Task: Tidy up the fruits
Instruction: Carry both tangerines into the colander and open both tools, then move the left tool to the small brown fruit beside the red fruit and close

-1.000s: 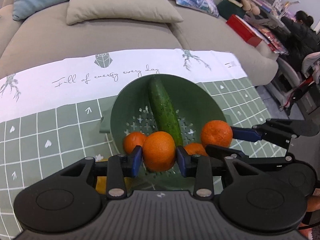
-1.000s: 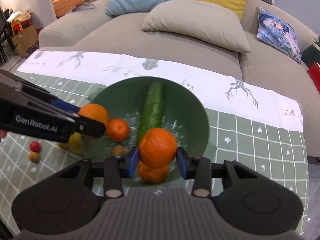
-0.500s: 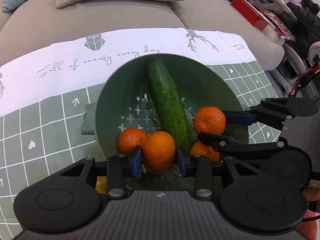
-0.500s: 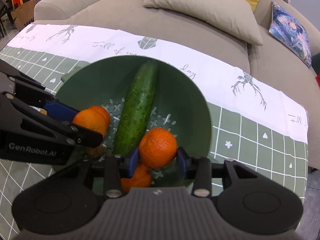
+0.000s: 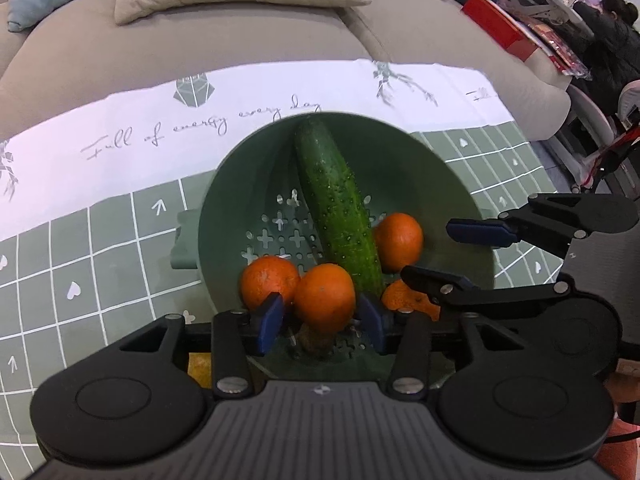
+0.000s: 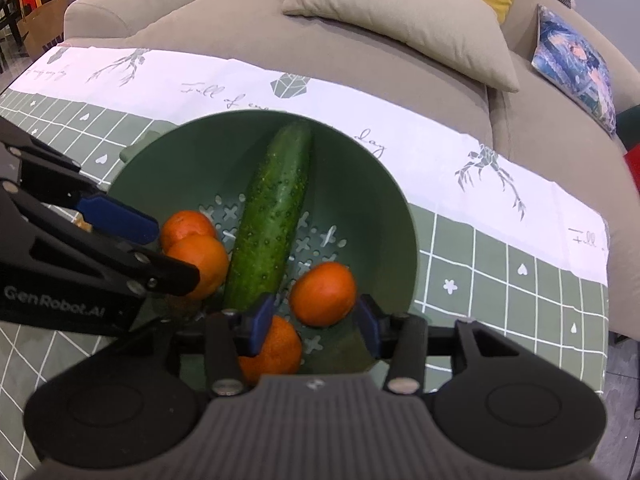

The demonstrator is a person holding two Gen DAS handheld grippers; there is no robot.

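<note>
Your left gripper (image 5: 323, 322) is opening, pads off the tangerine (image 5: 324, 298) lying between them in the green colander (image 5: 460, 200). Your right gripper (image 6: 316, 322) is opening too, its tangerine (image 6: 323, 294) free between the pads. Only the right view shows "GenRobot.AI". The tablecloth (image 5: 120, 168) reads "Full of energy every day".

both left gripper (image 5: 323, 318) and right gripper (image 6: 316, 320) jaws are opening, angled downward.
</note>
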